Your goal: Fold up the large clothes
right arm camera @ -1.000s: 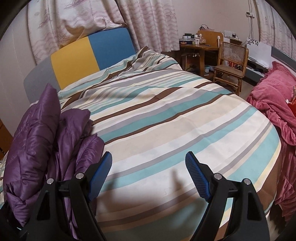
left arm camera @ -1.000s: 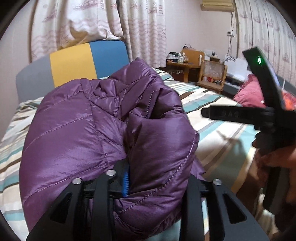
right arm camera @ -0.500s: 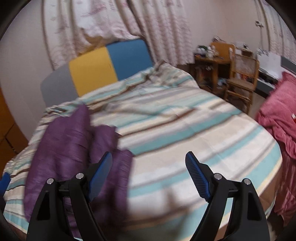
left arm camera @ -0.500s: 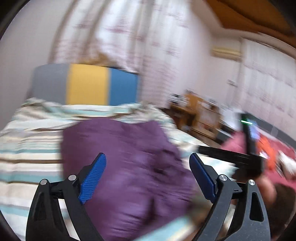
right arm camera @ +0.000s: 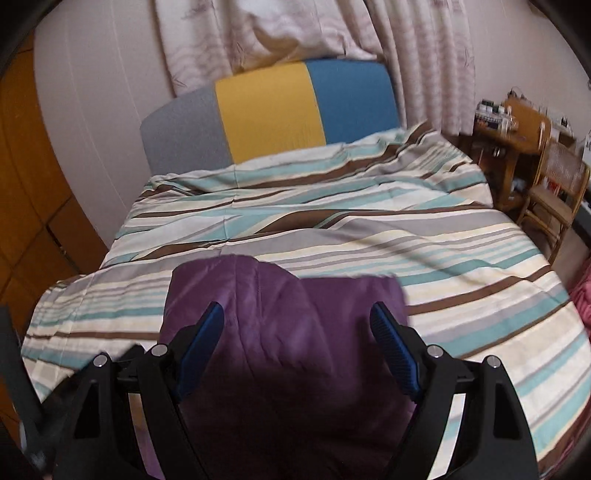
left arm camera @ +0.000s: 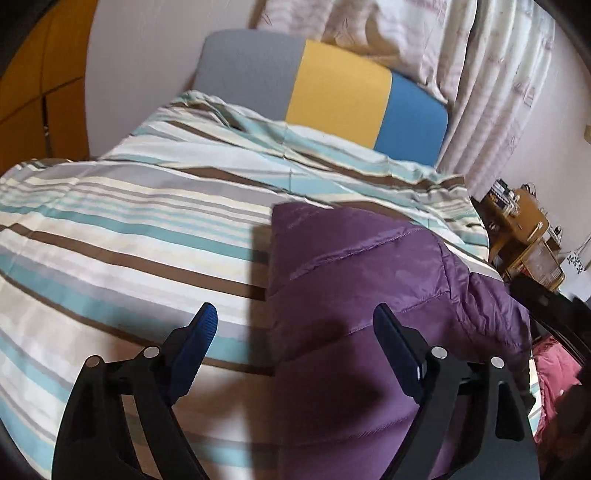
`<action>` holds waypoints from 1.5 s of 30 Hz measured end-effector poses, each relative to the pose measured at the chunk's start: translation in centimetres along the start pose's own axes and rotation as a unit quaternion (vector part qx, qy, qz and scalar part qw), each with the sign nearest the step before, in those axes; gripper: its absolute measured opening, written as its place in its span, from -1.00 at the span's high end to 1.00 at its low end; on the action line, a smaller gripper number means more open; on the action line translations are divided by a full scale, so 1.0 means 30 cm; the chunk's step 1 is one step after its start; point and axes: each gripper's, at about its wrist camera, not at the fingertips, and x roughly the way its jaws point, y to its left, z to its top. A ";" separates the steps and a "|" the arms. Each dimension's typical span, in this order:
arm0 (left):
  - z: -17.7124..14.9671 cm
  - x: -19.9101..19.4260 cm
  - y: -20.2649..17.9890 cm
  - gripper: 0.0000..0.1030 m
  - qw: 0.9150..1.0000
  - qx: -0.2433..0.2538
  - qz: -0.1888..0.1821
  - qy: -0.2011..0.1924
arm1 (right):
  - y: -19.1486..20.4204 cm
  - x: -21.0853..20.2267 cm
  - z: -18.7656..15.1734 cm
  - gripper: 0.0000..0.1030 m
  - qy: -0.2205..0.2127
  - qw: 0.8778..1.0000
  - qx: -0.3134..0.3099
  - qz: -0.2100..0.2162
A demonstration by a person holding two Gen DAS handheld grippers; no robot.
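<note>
A folded purple quilted jacket [left arm camera: 369, 295] lies on the striped bed cover [left arm camera: 129, 229] near the bed's front edge. It also shows in the right wrist view [right arm camera: 288, 317]. My left gripper [left arm camera: 295, 332] is open and empty, hovering above the jacket's left edge, with its right finger over the jacket. My right gripper [right arm camera: 295, 332] is open and empty, held above the middle of the jacket. The jacket's near part is hidden under the grippers in both views.
A grey, yellow and blue headboard [right arm camera: 269, 114] stands at the far end, with curtains [right arm camera: 295, 33] behind. A wooden desk [right arm camera: 517, 129] and chair [right arm camera: 554, 184] stand to the right. A pink blanket [left arm camera: 554, 369] lies off the bed's right side. Wooden cupboard doors [right arm camera: 26, 203] are on the left.
My left gripper has let go of the jacket and opened; the jacket now lies on the bed. Both grippers have swung to look down the bed over the jacket.
</note>
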 end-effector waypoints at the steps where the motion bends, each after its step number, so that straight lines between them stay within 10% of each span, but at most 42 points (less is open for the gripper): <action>1: 0.000 0.015 -0.014 -0.67 1.000 0.004 -0.001 0.004 | 0.007 0.027 0.009 -0.57 -0.001 1.000 0.000 -0.002; 16: -0.154 0.148 -0.238 -0.72 0.989 0.147 -0.001 0.004 | -0.266 0.245 -0.216 -0.55 -0.013 0.997 0.001 -0.072; 35: -0.091 0.235 -0.208 -0.87 0.994 0.096 0.008 0.054 | -0.323 0.397 -0.221 -0.66 0.048 0.997 0.026 -0.055; 45: 0.069 0.396 -0.187 -0.90 0.990 0.084 0.084 0.074 | -0.318 0.383 -0.222 -0.66 0.044 0.997 0.028 -0.058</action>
